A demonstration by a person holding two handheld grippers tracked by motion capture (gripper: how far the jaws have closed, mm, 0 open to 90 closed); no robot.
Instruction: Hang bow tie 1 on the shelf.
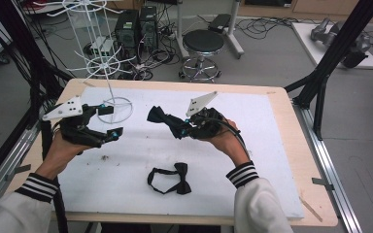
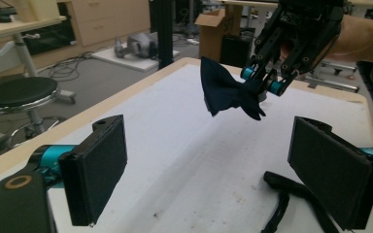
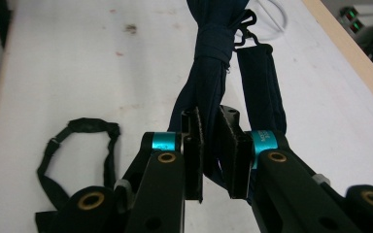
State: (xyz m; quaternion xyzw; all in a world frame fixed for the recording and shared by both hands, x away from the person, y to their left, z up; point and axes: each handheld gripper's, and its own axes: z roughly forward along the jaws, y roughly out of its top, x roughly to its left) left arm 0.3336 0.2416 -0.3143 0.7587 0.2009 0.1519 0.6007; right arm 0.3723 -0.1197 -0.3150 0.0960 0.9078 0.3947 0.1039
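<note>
Now, right gripper (image 1: 182, 128): raised over the middle of the desk, its jaws clamped together on one wing of the dark blue bow tie (image 1: 162, 118).
Dark blue bow tie: hangs clear of the white mat (image 1: 272, 145), held out toward the left gripper; in the right gripper view its knot (image 3: 213, 43) sits beyond the pads and its strap (image 3: 260, 87) dangles beside it.
Left gripper (image 1: 108, 124): held above the desk's left side, jaws wide apart with nothing between them, pointing at the held tie.
Black bow tie (image 1: 172, 178): lies flat on the mat near the desk's front edge, between the two forearms, its strap in a loop.
White wire rack (image 1: 104, 58): stands with its ring base toward the desk's far left corner, just beyond the left gripper.
</note>
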